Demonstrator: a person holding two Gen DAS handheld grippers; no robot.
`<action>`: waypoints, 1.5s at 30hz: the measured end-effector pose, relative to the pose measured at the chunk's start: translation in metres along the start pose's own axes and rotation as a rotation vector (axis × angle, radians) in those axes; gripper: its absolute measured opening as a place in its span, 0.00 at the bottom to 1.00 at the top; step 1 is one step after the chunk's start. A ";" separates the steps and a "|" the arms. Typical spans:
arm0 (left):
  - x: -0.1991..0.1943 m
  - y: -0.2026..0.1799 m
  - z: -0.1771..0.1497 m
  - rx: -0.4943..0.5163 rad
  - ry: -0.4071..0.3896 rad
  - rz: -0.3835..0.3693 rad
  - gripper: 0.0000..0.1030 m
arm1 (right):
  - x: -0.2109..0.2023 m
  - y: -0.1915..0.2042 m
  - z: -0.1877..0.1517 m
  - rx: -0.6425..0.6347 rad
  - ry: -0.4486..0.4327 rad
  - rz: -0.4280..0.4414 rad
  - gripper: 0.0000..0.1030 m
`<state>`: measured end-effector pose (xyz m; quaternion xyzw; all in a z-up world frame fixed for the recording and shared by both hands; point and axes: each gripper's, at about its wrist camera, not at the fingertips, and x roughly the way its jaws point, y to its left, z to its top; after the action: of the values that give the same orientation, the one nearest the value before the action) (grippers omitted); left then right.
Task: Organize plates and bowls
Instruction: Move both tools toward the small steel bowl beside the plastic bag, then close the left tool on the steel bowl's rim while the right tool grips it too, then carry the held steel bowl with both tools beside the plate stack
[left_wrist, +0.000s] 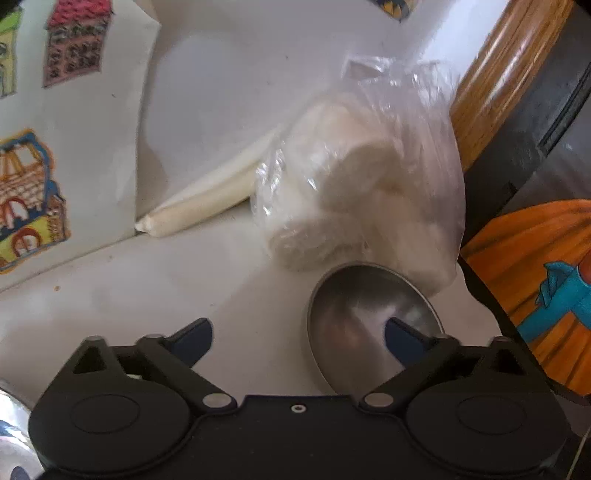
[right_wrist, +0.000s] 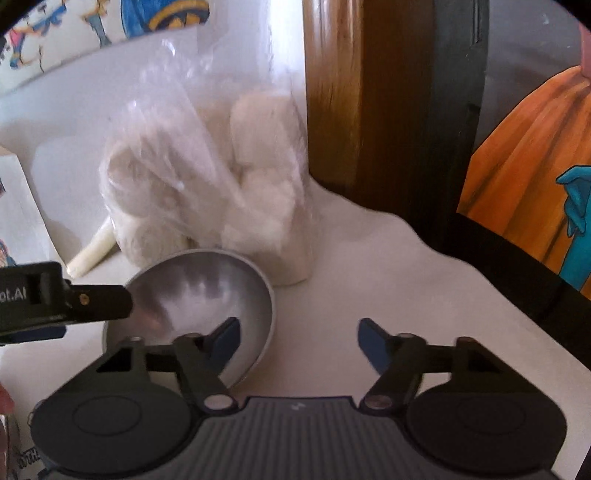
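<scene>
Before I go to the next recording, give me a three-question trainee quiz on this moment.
1. True or false: the metal bowl holds food.
2. What stands right behind the bowl? A) clear plastic bag of pale lumps B) a stack of plates C) a kettle
3. Fill in: one finger of the left hand-held gripper and one of the right hand-held gripper sit over the bowl, and both grippers' jaws are ____.

Key: 1 false, it shows only bare metal. 2 A, the bag is against the bowl's far rim. 3 open, with nothing clamped in either.
</scene>
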<state>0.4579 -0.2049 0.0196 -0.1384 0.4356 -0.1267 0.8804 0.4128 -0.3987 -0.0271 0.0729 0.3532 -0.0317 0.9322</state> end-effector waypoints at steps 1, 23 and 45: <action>0.003 0.000 -0.001 0.006 0.005 0.002 0.82 | 0.003 0.001 0.000 0.003 0.005 0.001 0.59; -0.075 0.031 -0.021 -0.005 -0.110 -0.113 0.14 | -0.051 0.021 -0.008 0.096 -0.084 0.209 0.10; -0.236 0.144 -0.201 0.059 0.125 -0.178 0.15 | -0.209 0.080 -0.178 -0.042 0.288 0.398 0.14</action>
<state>0.1725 -0.0170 0.0247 -0.1424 0.4717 -0.2253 0.8405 0.1488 -0.2895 -0.0115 0.1254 0.4617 0.1706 0.8614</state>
